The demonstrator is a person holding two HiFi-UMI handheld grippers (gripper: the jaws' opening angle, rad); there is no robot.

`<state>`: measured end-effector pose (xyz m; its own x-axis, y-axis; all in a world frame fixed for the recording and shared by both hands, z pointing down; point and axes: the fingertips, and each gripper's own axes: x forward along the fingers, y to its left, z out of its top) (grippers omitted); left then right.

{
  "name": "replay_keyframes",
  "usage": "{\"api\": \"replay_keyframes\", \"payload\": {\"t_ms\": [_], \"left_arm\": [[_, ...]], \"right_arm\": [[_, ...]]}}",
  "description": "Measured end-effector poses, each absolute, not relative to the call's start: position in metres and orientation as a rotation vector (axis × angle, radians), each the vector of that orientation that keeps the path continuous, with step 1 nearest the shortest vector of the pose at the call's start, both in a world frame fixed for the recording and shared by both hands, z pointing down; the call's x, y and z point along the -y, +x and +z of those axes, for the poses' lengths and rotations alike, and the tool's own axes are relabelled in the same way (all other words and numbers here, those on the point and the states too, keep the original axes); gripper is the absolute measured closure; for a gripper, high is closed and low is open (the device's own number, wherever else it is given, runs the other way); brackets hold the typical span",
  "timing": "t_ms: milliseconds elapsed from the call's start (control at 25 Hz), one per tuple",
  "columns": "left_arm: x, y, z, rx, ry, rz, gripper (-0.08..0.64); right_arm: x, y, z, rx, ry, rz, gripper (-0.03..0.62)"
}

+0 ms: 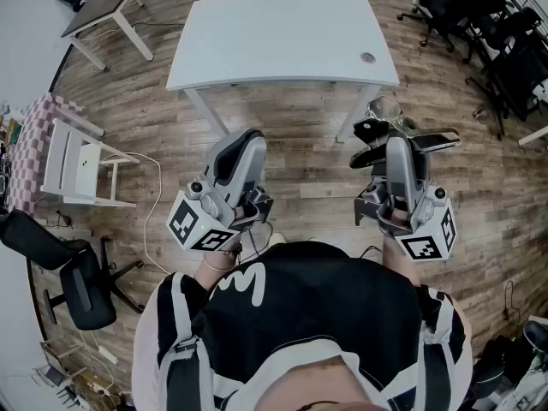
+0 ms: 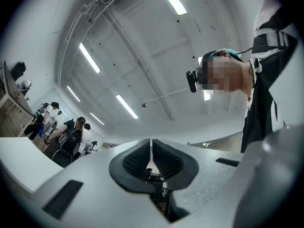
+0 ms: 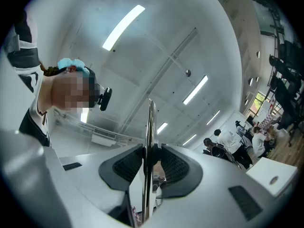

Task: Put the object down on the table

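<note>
A thin shiny metal utensil [image 3: 150, 122] stands edge-on between the pads of my right gripper [image 3: 151, 158], which is shut on it. In the head view its bright end [image 1: 383, 110] sticks out past the right gripper [image 1: 398, 142], held over the wooden floor just in front of the white table [image 1: 282, 32]. My left gripper [image 1: 242, 139] is close to my body at the left. Its pads [image 2: 137, 160] lie almost together in the left gripper view, with nothing between them. Both grippers tilt upward, so their cameras see the ceiling.
The white table has a round cable hole [image 1: 367, 58] near its right edge. Black office chairs [image 1: 505, 41] crowd the right side, another black chair [image 1: 73, 276] stands at the left, with a white rack [image 1: 77, 165] and a second table [image 1: 107, 2] beyond.
</note>
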<state>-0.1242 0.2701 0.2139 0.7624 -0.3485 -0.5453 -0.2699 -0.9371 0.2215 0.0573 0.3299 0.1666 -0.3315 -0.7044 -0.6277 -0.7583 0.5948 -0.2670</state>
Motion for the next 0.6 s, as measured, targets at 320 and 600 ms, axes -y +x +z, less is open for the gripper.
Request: {"api": "replay_keyframes", "payload": {"t_ms": [320, 600], "left_arm": [[-0.274, -0.120, 0.218, 0.494, 2.824, -0.888, 0.541], [-0.274, -0.126, 0.224, 0.503, 2.821, -0.867, 0.541]], "right_arm": [[-0.330, 0.057, 0.173, -2.119, -1.187, 0.087, 0.466], [-0.329, 0.043, 0.177, -2.166, -1.221, 0.140, 0.466]]}}
